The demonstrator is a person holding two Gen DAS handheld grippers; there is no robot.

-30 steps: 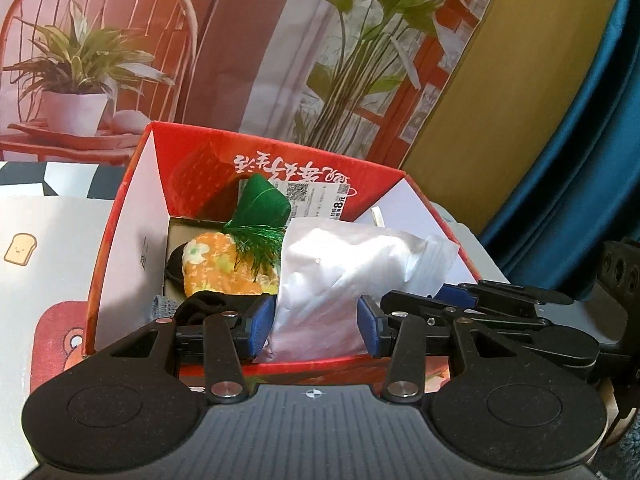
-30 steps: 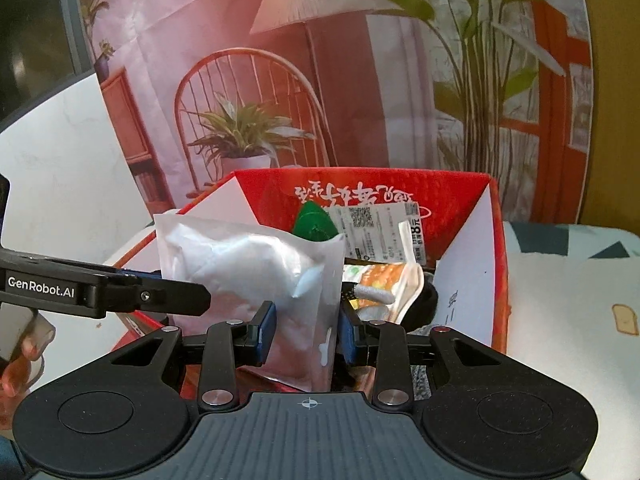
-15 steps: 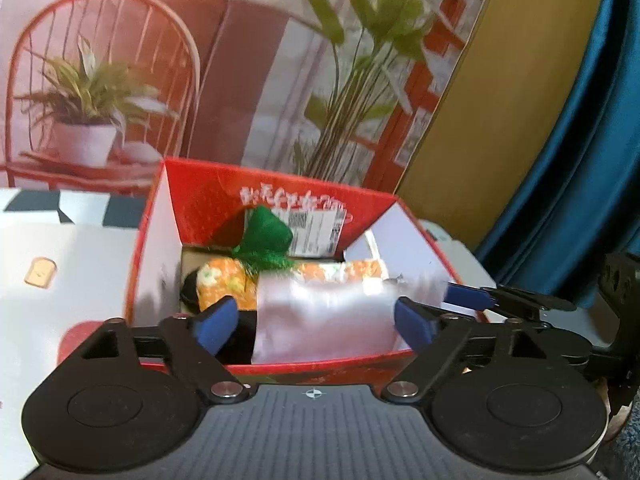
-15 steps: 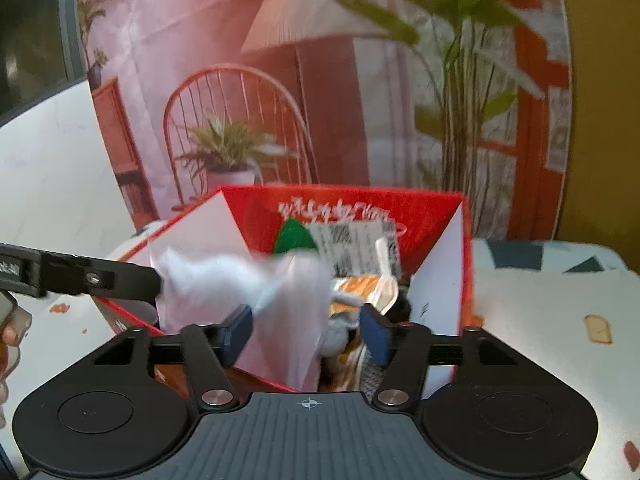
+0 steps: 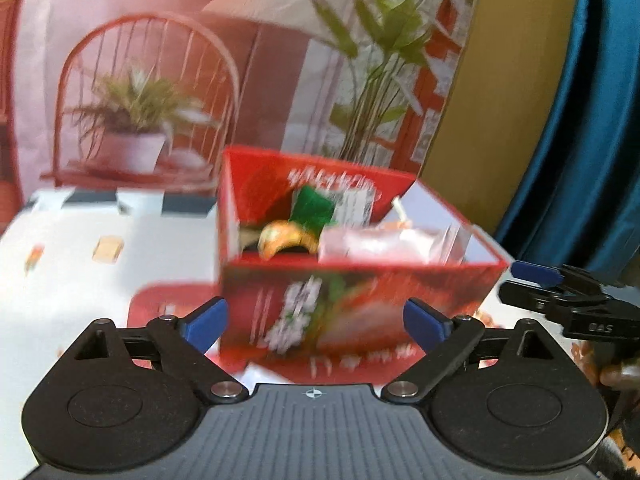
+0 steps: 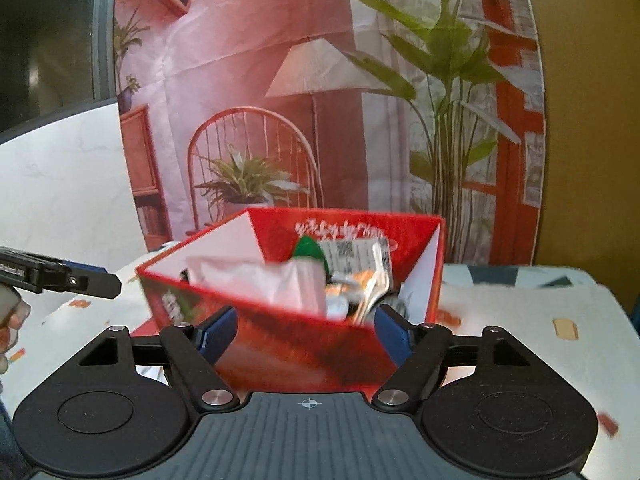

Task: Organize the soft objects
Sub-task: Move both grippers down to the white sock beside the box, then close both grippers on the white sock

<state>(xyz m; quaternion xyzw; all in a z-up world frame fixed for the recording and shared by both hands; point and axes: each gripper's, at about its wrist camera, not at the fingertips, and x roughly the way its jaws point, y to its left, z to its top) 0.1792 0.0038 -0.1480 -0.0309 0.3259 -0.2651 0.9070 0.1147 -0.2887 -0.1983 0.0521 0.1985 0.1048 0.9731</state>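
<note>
with both jaws opening and nothing between them, we judge the step in hand to be letting go of the white plastic pouch (image 5: 384, 242) and clearing the red box (image 5: 360, 304). to do it well we would keep each gripper clear of the box's rim so the light cardboard does not get nudged across the bench (image 5: 80, 280), and check the pouch sits below the rim before going for anything else.

our left gripper (image 5: 316, 322) stands wide and empty in front of the box; our right gripper (image 6: 306, 332) is fairly wide, also empty.

inside the box, the pouch lies along the near side, with a green soft piece (image 5: 314, 210), an orange soft item (image 5: 282, 236) and a printed label (image 6: 354, 256) behind it; finer detail is blurred.
</note>
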